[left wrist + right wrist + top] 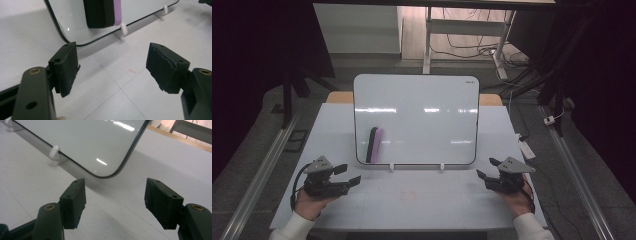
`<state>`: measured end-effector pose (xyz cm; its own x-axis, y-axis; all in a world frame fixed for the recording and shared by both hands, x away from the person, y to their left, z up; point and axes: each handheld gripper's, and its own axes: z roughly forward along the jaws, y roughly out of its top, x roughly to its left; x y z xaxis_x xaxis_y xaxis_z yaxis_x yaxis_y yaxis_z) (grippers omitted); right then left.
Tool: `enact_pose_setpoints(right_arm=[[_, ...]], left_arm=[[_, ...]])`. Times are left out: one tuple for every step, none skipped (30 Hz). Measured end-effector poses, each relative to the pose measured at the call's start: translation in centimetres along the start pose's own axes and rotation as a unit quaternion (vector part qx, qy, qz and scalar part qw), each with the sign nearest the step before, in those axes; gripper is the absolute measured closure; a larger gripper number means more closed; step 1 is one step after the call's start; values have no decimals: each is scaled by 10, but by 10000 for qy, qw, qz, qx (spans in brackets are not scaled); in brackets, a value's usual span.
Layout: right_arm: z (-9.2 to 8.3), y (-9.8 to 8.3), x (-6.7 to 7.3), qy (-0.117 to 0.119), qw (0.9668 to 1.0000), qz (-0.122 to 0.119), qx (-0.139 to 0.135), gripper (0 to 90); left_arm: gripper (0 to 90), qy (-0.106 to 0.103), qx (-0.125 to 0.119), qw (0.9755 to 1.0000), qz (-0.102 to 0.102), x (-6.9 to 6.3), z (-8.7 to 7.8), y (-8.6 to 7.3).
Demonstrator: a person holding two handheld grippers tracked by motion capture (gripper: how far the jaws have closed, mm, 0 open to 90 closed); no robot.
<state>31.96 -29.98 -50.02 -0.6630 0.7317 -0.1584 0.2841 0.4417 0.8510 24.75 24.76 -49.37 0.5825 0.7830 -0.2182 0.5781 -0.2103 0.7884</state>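
A glossy white rectangular whiteboard with a thin black rim stands propped on two small white plastic feet at the middle of the pale grey tabletop, leaning back a little. A black foam eraser with a purple backing clings to its lower left part, set nearly upright. Near the board's lower left corner, the left tool rests low on the tabletop in the person's hand, its jaws spread wide with nothing between them. Near the lower right corner, the right tool is held the same way, jaws wide apart and empty, pointing toward the board's rounded corner.
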Motion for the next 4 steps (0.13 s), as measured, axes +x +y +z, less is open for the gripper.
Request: enact_pose_setpoints(right_arm=[[0,0,0,-2,10000,0,-1,330],[0,0,0,-6,10000,-9,2,331],[0,0,0,-9,10000,-18,5,330],[0,0,0,-10,10000,-12,11,330]], left_arm=[[264,-4,2,10000,1,0,0,0],[262,-2,4,10000,1,0,0,0],[260,-1,8,10000,-1,1,0,0],[259,-1,10,10000,-7,1,0,0]])
